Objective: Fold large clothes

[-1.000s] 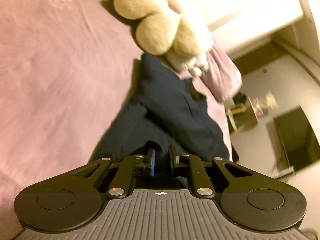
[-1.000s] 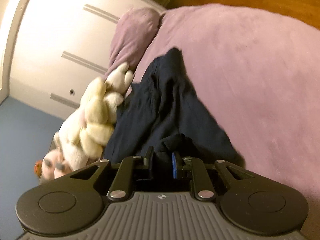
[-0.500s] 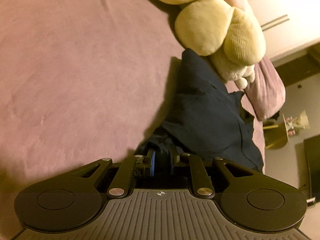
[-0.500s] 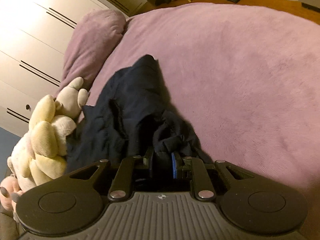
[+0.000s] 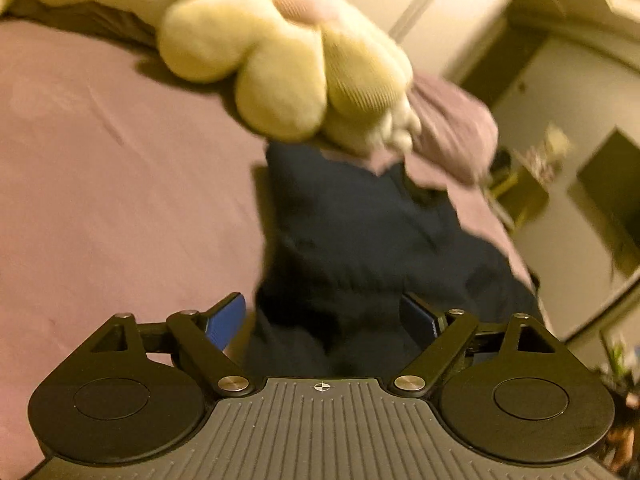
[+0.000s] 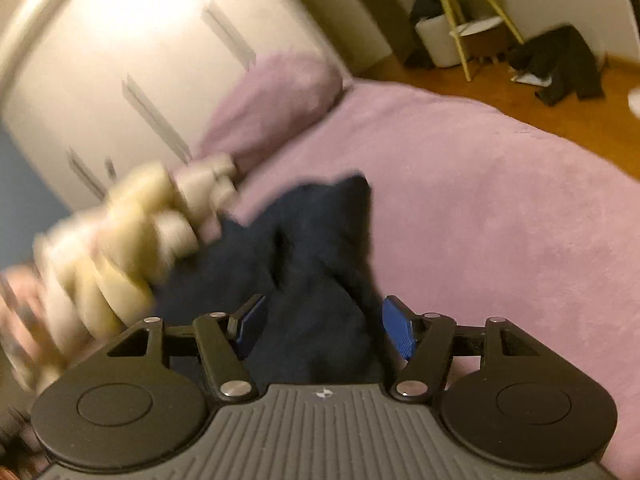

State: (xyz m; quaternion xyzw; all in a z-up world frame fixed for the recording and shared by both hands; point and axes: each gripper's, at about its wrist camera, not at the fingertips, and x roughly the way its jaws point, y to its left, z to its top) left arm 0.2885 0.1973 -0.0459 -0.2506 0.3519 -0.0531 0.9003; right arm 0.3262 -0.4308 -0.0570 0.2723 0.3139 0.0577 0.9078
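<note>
Navy, crumpled cloth garment [image 5: 360, 248] lay by the pillow-end edge of the mauve plush bed [image 5: 100, 200] as I let it go, my left gripper [image 5: 322, 320] and right gripper [image 6: 320, 328] opening around loose fabric, so next I judged a fresh edge needed pinching.

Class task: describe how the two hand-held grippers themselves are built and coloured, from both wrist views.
Both look alike. The left hand-held gripper and right hand-held gripper each have a grey ribbed body with a small cross mark, two round black discs, black linkage arms with silver pivots, and blue ribbed finger pads. No cables or sleeves show.
</note>
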